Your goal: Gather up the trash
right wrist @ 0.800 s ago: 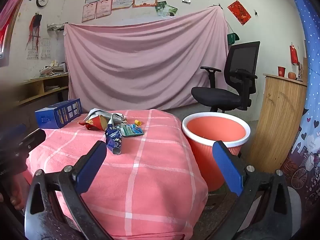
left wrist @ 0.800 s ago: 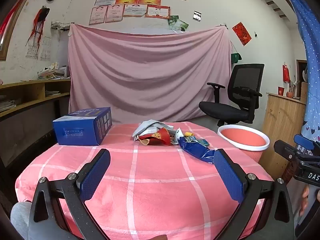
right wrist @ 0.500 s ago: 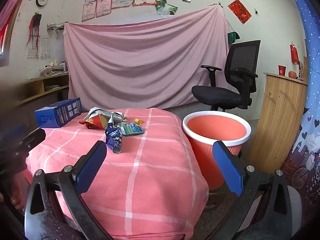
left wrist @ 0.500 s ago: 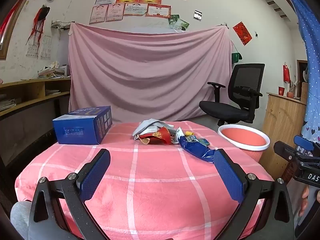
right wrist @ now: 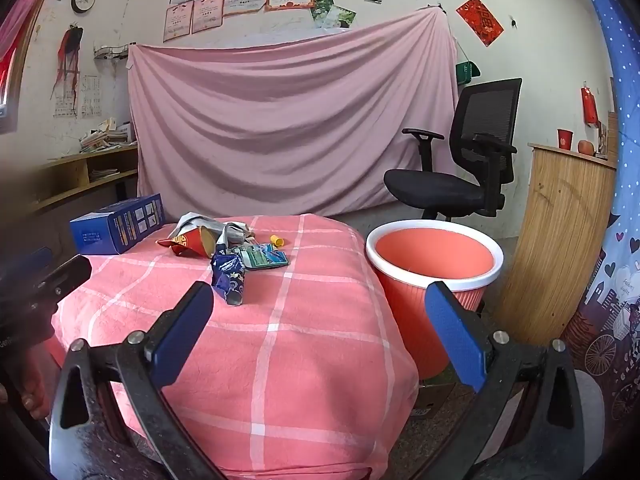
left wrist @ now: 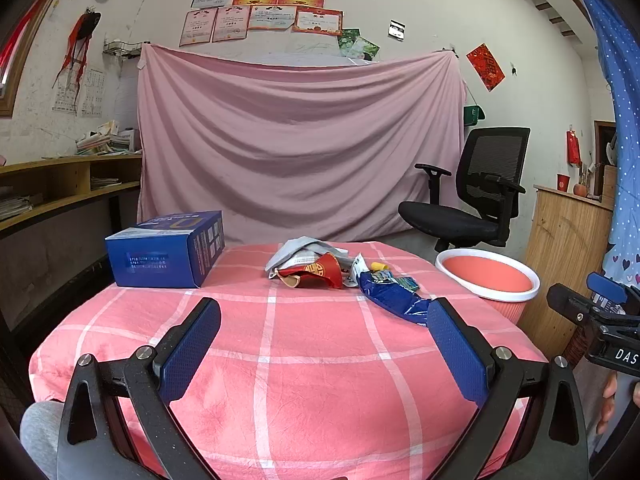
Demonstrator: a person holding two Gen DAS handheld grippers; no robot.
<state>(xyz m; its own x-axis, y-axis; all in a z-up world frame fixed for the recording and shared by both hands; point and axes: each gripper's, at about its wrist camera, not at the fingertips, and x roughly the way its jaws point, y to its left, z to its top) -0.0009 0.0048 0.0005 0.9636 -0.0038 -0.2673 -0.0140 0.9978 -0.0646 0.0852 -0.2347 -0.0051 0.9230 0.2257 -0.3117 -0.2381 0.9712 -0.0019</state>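
A pile of trash lies at the far middle of the pink checked table: a grey wrapper, a red paper cup, a small yellow cap, a blue foil bag and a green packet. The blue foil bag also shows in the right wrist view. An orange bin with a white rim stands on the floor right of the table. My left gripper is open and empty, near the table's front. My right gripper is open and empty, over the table's right front corner.
A blue cardboard box sits on the table's far left. A black office chair stands behind the bin, and a wooden cabinet is to the right. A pink sheet hangs on the back wall. Shelves run along the left wall.
Both views have shifted very slightly. Nothing on the table has moved, and both grippers stay open.
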